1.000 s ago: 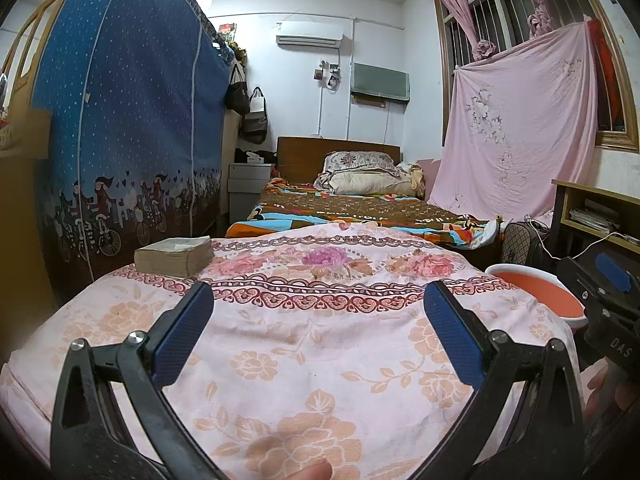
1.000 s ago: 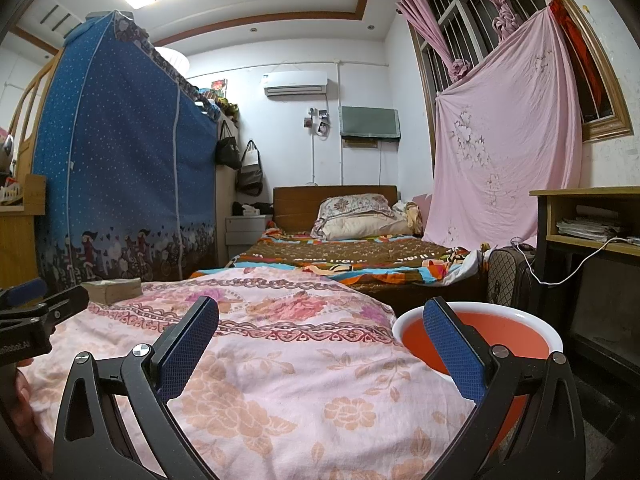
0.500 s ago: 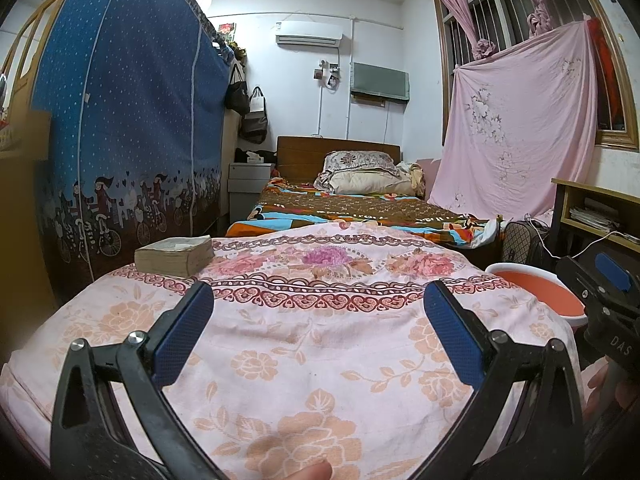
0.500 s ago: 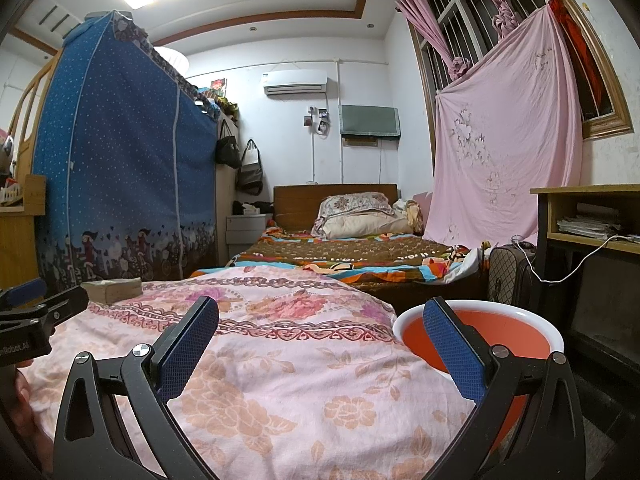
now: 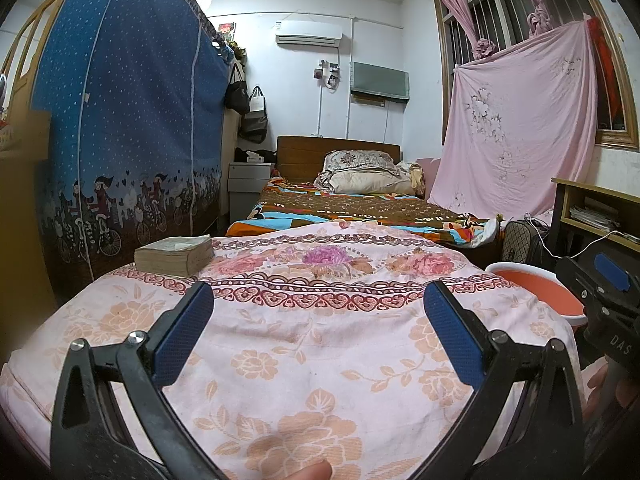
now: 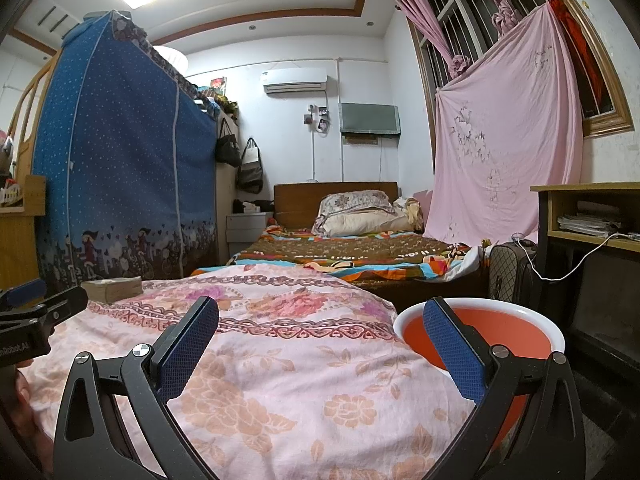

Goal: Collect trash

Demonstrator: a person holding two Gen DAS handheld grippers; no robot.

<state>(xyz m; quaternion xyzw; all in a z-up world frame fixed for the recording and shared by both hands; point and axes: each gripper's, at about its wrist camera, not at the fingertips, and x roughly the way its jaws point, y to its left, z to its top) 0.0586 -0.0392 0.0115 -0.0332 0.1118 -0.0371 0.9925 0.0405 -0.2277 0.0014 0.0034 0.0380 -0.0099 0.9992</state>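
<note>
My left gripper (image 5: pixel 319 334) hangs open over a pink flowered bedspread (image 5: pixel 320 344), nothing between its blue-padded fingers. The right gripper (image 6: pixel 320 344) is open too, over the spread's right side. An orange basin with a white rim (image 6: pixel 520 314) stands off the bed's right edge, partly behind the right finger; in the left wrist view the basin (image 5: pixel 536 288) shows beside the other gripper (image 5: pixel 604 280). A thick worn book (image 5: pixel 174 254) lies at the spread's far left; from the right wrist it (image 6: pixel 114 288) is small. I see no loose trash on the spread.
A second bed with a brown blanket (image 5: pixel 360 208) lies beyond. A blue fabric wardrobe (image 5: pixel 120 140) fills the left side. A wooden desk (image 6: pixel 588 216) with papers and a white cable stands right, a checked suitcase (image 6: pixel 512 276) beside it. A fingertip (image 5: pixel 308 471) shows at the bottom.
</note>
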